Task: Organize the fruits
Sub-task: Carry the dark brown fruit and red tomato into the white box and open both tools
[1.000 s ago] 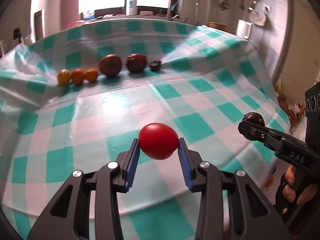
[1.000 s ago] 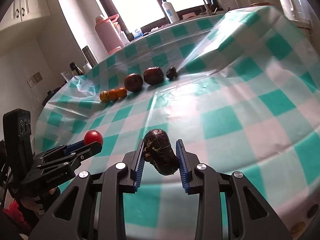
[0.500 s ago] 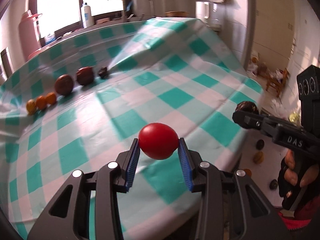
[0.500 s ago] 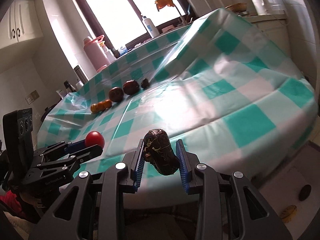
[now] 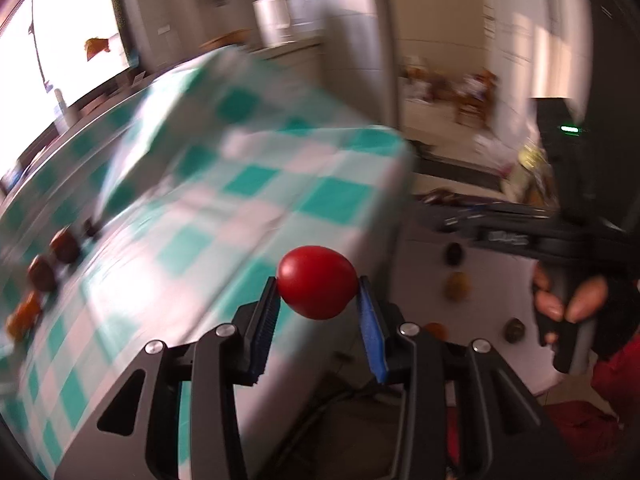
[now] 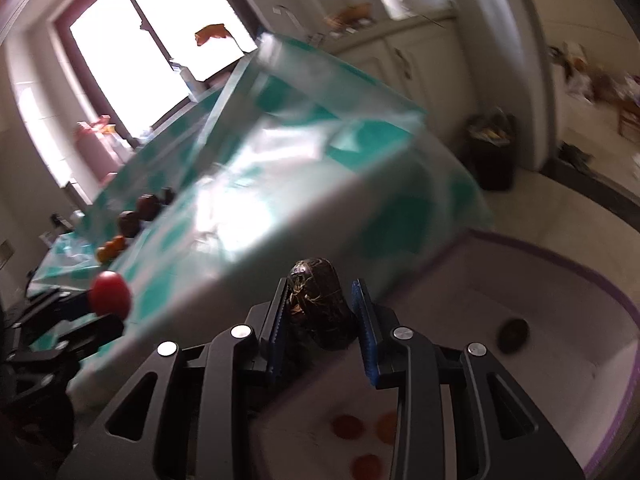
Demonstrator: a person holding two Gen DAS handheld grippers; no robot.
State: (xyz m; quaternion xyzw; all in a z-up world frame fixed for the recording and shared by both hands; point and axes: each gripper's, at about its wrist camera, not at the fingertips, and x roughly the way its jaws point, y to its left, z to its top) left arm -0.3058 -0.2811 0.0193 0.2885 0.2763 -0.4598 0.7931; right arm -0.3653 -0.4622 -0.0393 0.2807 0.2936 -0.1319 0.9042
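Kitchen setting, bright window [image 6: 160,40] at the back, and both views are pretty smeared with blur. Going left to right in the left wrist view: a green-and-white checked tablecloth [image 5: 256,176] covers the table, and along its far left edge sits a row of fruit, a couple of small orange ones [image 5: 22,316] and then two dark brown ones [image 5: 54,256]. Dead centre, the left gripper [image 5: 318,312] is clamped on a red tomato [image 5: 316,286], blue pads pressing both sides, held out past the table's near edge. To the right, the floor has a pale tray or mat with a few loose fruits [image 5: 458,286] lying on it, too blurry to name. Furthest right, a hand [image 5: 568,300] with a dark fingerless glove grips the other tool's handle.

From the right wrist view: the tomato [image 6: 110,294] shows at the left edge, the fruit row [image 6: 132,216] further back on the cloth. In the middle, the right gripper [image 6: 320,316] is closed tight on a dark wrinkly fruit [image 6: 320,304]. Below and right lies a white tub with a purple rim [image 6: 592,276], with one dark fruit [image 6: 514,334] and some orange-red ones [image 6: 346,426] in it. A dark bin [image 6: 492,152] stands beyond the table corner.
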